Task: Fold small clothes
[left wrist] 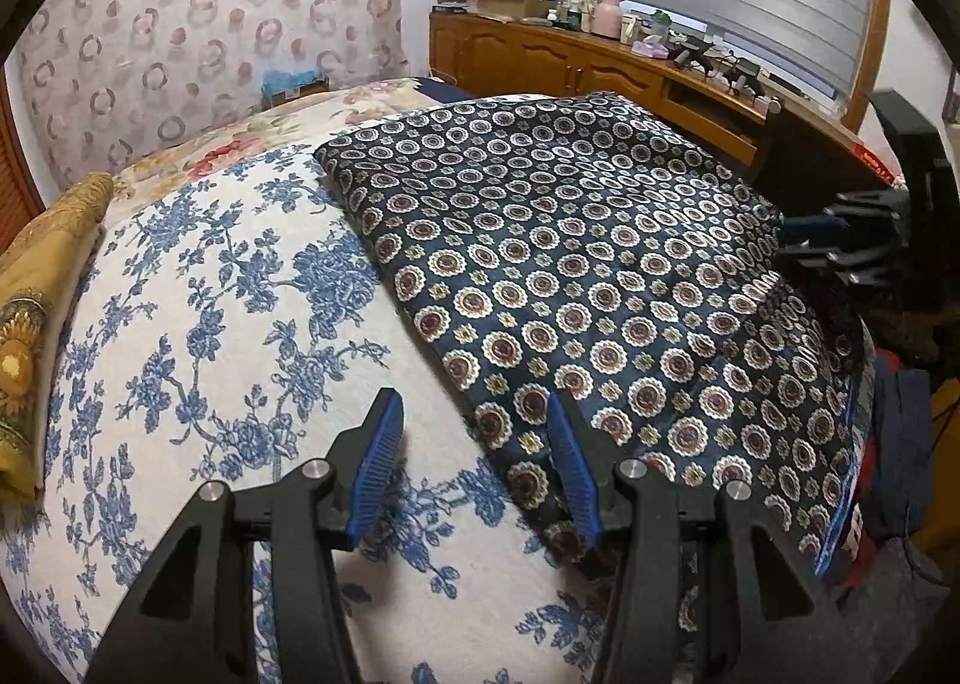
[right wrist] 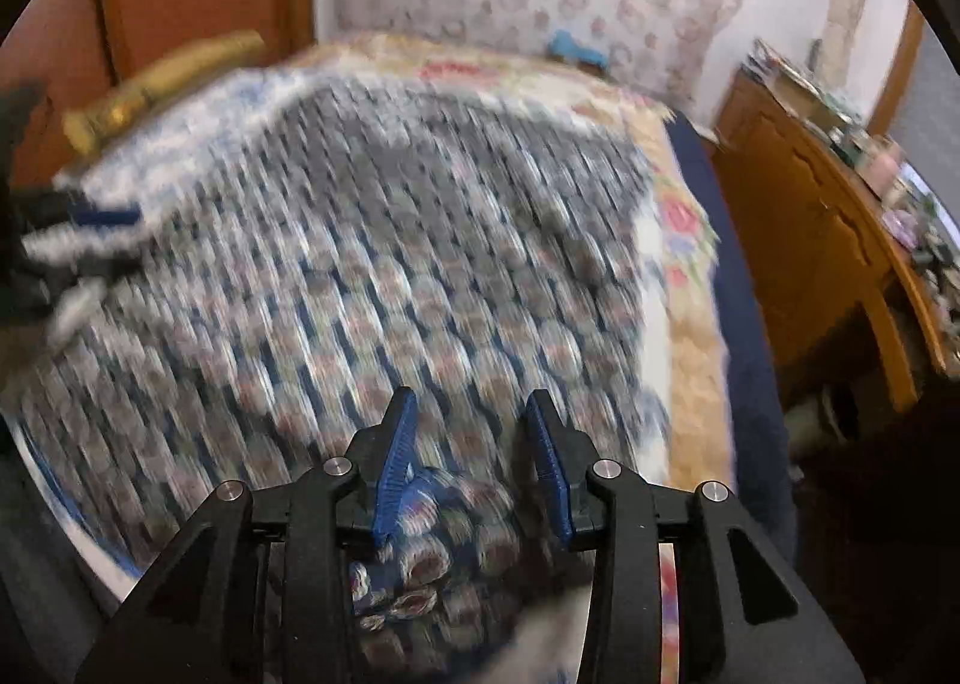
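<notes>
On the bed [left wrist: 198, 288], the patterned garment [left wrist: 576, 276] lies spread toward its right edge, both claws released: left claw [left wrist: 474, 444] empty, right claw [right wrist: 471, 444] straddling a loose bunch that may slump, spoiling the fold.

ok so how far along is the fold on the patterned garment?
Done: the dark medallion-print garment lies on the blue floral bedspread with one layer already folded over, its edge showing near the right side. In hand: nothing is gripped; the left claw hangs open at the near edge, and the right claw is open over a bunched bit of cloth, though that view is blurred. Left: further folds.
</notes>
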`<action>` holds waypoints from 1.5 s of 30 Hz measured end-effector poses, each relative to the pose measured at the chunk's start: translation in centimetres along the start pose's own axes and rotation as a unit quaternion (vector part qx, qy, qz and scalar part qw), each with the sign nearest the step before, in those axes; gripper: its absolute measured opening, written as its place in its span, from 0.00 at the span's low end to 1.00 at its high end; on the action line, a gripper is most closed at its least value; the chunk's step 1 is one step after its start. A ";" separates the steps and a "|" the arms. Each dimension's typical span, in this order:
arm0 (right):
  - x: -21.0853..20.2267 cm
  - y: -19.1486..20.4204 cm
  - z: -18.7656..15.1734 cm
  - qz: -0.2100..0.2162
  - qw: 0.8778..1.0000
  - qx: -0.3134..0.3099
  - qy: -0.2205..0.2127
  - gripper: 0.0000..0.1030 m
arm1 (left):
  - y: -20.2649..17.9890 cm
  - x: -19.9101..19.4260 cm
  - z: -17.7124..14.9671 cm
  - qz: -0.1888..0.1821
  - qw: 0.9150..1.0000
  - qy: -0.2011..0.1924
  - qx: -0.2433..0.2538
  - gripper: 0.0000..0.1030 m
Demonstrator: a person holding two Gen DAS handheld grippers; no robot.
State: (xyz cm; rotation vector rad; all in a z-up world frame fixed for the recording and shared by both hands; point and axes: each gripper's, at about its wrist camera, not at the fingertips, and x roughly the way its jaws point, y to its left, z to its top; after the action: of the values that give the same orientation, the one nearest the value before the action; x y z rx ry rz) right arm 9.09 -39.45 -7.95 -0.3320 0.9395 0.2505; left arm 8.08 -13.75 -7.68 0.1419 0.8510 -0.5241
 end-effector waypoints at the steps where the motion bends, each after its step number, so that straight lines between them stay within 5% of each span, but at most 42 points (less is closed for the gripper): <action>1: -0.4 -0.4 -0.7 -0.007 1.000 0.004 0.003 0.37 | -0.1 -0.1 -0.1 -0.002 1.000 0.000 0.000 0.47; 7: -3.1 -2.2 -4.6 -0.014 0.999 0.052 -0.006 0.37 | -0.6 -1.4 -1.0 -0.014 1.000 -0.002 0.000 0.47; 21: -3.6 -2.6 -5.0 -0.055 0.996 0.063 -0.025 0.37 | -2.2 -3.9 -4.9 -0.030 0.999 0.018 -0.003 0.47; 31: -5.4 -1.6 -3.8 -0.037 0.995 0.064 -0.066 0.37 | -3.6 -3.9 -5.4 -0.068 0.998 0.017 -0.001 0.47; 37: -5.6 0.7 -3.1 0.004 0.996 0.049 -0.079 0.47 | -4.5 -3.9 -5.1 -0.089 0.996 0.017 0.010 0.03; 45: -6.3 3.3 -2.6 0.049 0.994 0.028 -0.091 0.49 | -4.6 -6.6 -0.3 -0.098 0.993 -0.057 0.017 0.00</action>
State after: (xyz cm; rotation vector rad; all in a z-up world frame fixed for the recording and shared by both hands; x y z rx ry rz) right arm 2.44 -37.87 -4.78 -0.2076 0.7815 0.3388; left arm 2.03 -15.08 -2.60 0.0592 0.7483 -0.7250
